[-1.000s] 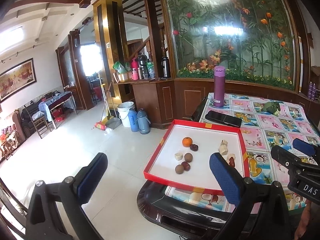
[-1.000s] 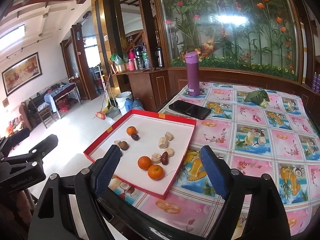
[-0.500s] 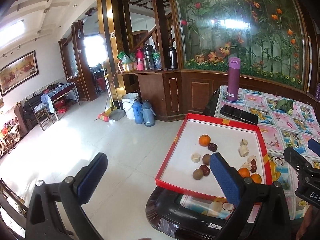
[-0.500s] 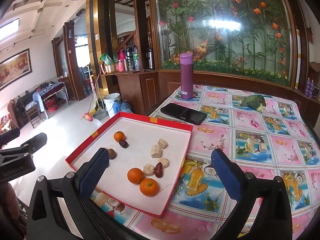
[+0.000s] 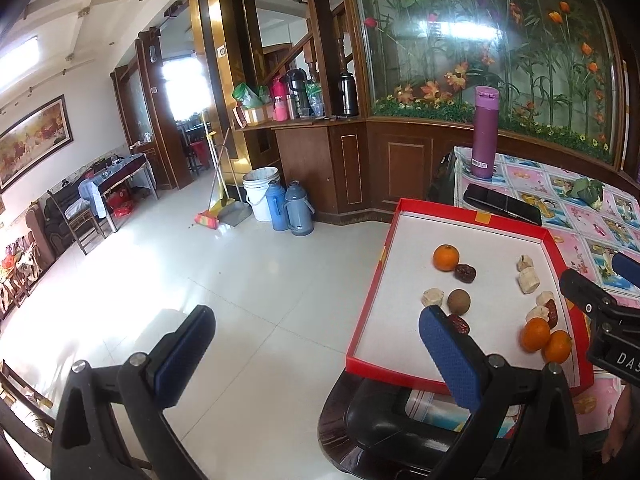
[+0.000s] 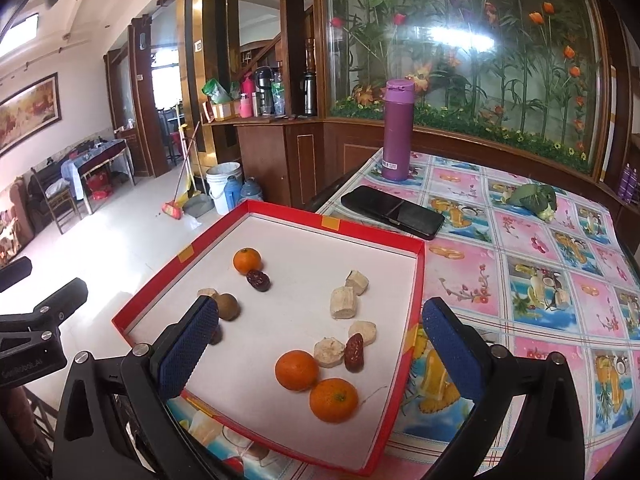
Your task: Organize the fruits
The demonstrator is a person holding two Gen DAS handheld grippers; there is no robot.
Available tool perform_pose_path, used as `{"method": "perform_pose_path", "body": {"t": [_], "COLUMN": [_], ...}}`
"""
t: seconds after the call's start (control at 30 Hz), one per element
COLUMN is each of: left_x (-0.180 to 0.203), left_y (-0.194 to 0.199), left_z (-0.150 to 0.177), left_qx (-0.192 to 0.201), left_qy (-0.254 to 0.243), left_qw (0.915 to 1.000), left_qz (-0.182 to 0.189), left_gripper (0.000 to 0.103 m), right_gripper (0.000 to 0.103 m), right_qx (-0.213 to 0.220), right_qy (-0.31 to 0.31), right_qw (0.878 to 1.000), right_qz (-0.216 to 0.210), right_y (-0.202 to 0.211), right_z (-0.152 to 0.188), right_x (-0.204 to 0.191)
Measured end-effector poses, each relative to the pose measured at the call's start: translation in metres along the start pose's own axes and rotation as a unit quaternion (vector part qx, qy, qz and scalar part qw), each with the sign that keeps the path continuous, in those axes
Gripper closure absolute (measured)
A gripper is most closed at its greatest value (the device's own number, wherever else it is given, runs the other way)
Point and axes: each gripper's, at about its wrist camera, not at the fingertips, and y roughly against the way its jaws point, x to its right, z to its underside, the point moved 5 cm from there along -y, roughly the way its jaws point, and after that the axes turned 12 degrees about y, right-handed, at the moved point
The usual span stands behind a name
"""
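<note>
A red-rimmed white tray (image 6: 416, 280) (image 5: 396, 228) lies at the table's near left corner. It holds three oranges: two near the front (image 6: 297, 370) (image 6: 333, 400), one at the back (image 6: 247, 260) (image 5: 445, 257). Dark red dates (image 6: 258, 280) (image 6: 354, 352), brown round fruits (image 6: 227, 306) (image 5: 458, 302) and pale banana pieces (image 6: 342, 302) lie among them. My right gripper (image 6: 320, 356) is open and empty, above the tray's front. My left gripper (image 5: 316, 356) is open and empty, left of the tray, mostly over the floor.
A black phone (image 6: 392, 212) lies behind the tray, a purple flask (image 6: 396, 130) stands at the back. A green vegetable (image 6: 530, 198) lies at the far right. The table has a patterned cloth (image 6: 540, 280). Buckets and flasks (image 5: 280, 204) stand on the floor at left.
Both grippers have swung left and moved closer to the tray. The tray now sits further right in the left wrist view. Nothing was picked up.
</note>
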Motion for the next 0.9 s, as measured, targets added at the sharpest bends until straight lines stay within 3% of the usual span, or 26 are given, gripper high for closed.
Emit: {"method": "perform_pose_path", "body": {"t": [0.47, 0.9], "left_x": [0.01, 0.069], "left_y": [-0.003, 0.021], "left_z": [-0.004, 0.012], "left_qx": [-0.017, -0.029], "left_qy": [0.008, -0.007], "left_qw": [0.9998, 0.9992], "left_qz": [0.001, 0.028], "left_gripper": [0.0, 0.0], "right_gripper": [0.001, 0.001], "right_qx": [0.003, 0.015], "right_qy": [0.026, -0.004], "right_qw": [1.0, 1.0], "right_qz": [-0.005, 0.0], "right_y": [-0.002, 0.029], "right_z": [-0.003, 0.023], "right_x": [-0.001, 0.045]}}
